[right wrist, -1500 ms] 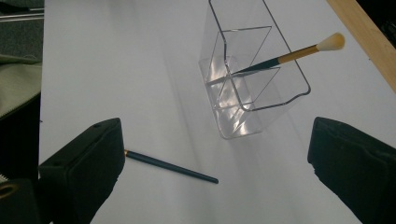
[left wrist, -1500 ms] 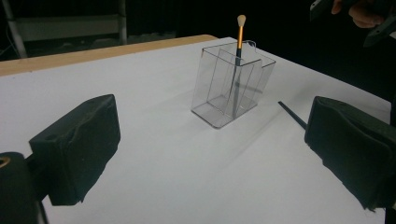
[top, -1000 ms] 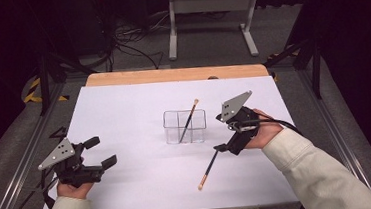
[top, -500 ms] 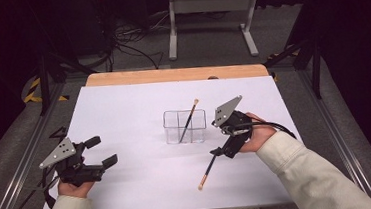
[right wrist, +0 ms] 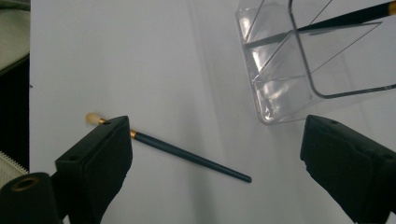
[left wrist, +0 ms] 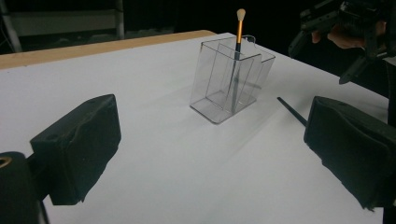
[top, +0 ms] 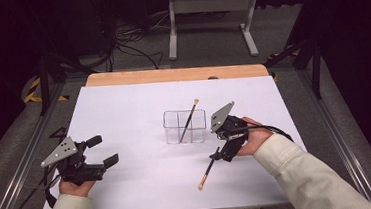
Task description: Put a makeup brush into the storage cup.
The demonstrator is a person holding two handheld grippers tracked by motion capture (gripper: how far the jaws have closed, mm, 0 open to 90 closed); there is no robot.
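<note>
A: Where does the clear organizer (top: 185, 126) stand?

B: Near the middle of the white counter (top: 124, 114), upright. It is a see-through box split into compartments. One brush (top: 189, 120) stands in it, dark handle down and pale tip up, leaning toward the far side. In the left gripper view the same brush (left wrist: 236, 51) rises above the rim with a gold band under its tip; I cannot tell which compartment holds it.

A: And the second brush?

B: The loose brush (top: 208, 169) lies flat on the counter, nearer the person than the organizer and to its right. Its pale tip points toward the person, its dark end toward the right gripper (top: 222, 151).

A: What is the right gripper doing?

B: It hovers just over the dark end of that loose brush, held in the person's right hand (top: 254, 138). In the right gripper view its fingers (right wrist: 100, 154) are spread wide with nothing between them. The loose brush (right wrist: 187, 156) lies on the counter below, its tip half hidden behind one finger, and the organizer's corner (right wrist: 280, 100) is close by.

A: The left one?

B: The left gripper (top: 104, 151) sits near the counter's left front, well apart from the organizer. Its fingers (left wrist: 77, 144) are also wide apart and empty, aimed toward the organizer.
</note>
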